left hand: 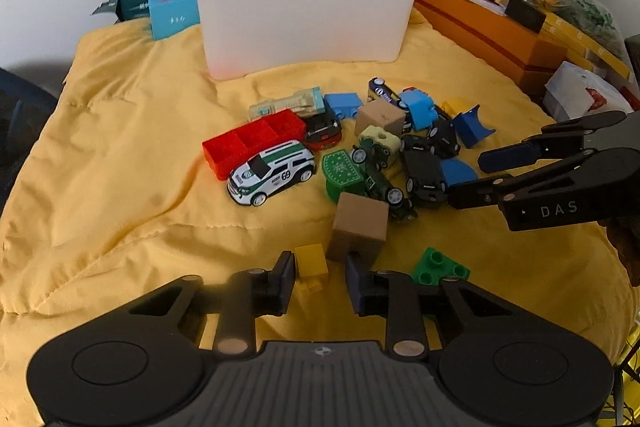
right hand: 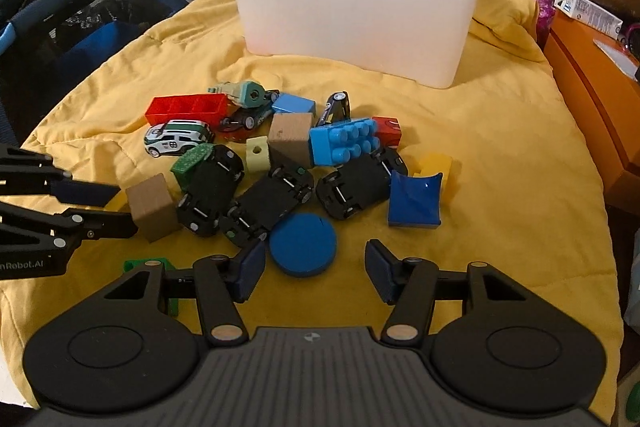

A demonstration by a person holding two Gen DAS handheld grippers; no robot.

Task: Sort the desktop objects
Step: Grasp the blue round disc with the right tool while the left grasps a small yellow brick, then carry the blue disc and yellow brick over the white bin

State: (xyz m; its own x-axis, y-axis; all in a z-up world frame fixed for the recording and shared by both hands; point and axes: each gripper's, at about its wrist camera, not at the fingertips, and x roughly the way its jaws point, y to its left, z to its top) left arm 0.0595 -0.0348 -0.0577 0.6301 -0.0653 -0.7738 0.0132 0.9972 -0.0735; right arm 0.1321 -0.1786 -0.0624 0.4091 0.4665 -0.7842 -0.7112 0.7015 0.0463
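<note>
Left wrist view: the left tool sits at bottom centre over a yellow quilt. Between its fingers lies a small yellow brick, touching the left pad; the right pad stands clear of it, in front of a tan wooden cube, so the tool is released. A green studded brick lies just right. Mid-frame is the toy pile: a white-and-green rally car beside a red tray block, with dark cars upturned. A white plastic bin stands at the top. The right tool enters from the right edge.

Right wrist view: the right tool at bottom centre is released, fingers apart, with a blue disc between them, touching neither pad. A blue curved block lies upper right of it, and three upturned black cars upper left. The left tool reaches in from the left edge by the tan wooden cube. The white plastic bin is at the top.
</note>
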